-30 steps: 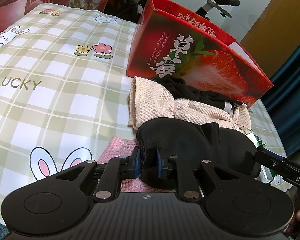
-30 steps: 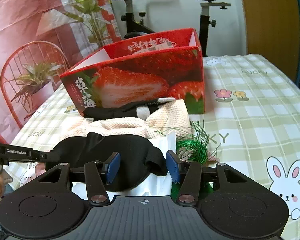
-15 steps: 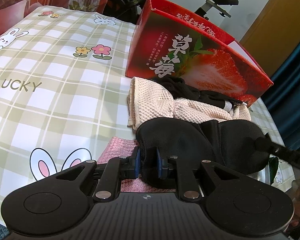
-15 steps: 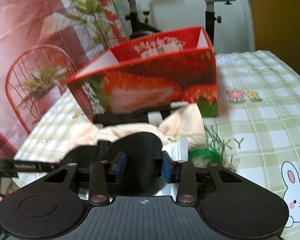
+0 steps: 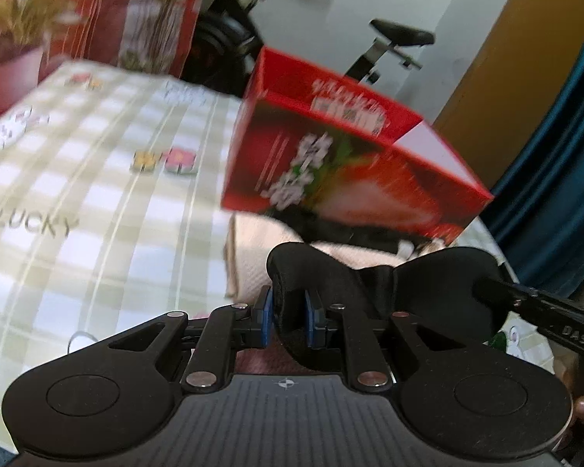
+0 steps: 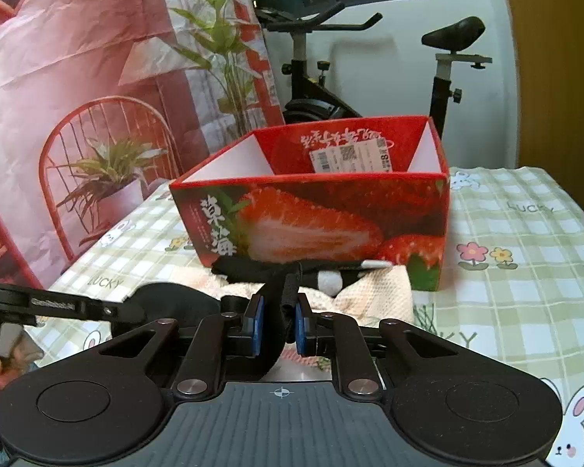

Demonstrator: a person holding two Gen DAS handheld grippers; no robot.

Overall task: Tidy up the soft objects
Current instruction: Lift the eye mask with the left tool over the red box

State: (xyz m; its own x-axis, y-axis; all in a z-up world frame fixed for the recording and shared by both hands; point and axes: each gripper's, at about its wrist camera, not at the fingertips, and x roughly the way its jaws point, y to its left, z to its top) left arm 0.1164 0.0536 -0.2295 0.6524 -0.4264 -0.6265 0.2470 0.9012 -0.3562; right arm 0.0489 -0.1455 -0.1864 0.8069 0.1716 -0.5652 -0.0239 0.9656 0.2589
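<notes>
A black padded eye mask (image 5: 428, 280) hangs lifted between my two grippers, in front of the red strawberry box (image 5: 331, 179). My left gripper (image 5: 288, 315) is shut on the mask's left lobe. In the right wrist view, my right gripper (image 6: 278, 319) has its jaws closing, with the pads pressed on the mask's (image 6: 175, 303) other end, which stands folded between them. The open-topped box (image 6: 311, 225) stands just beyond. The right gripper's finger (image 5: 545, 311) shows at the left wrist view's right edge.
A cream waffle towel (image 6: 381, 292) and a black cloth (image 6: 245, 266) lie against the box's front, with a pink cloth (image 5: 261, 358) under the left gripper. The checked tablecloth (image 6: 525, 253) spreads to both sides. An exercise bike (image 6: 311, 78) stands behind.
The right jaws closed from wide apart onto the mask's end. Both grippers rose, lifting the mask off the towel; the box's opening now shows.
</notes>
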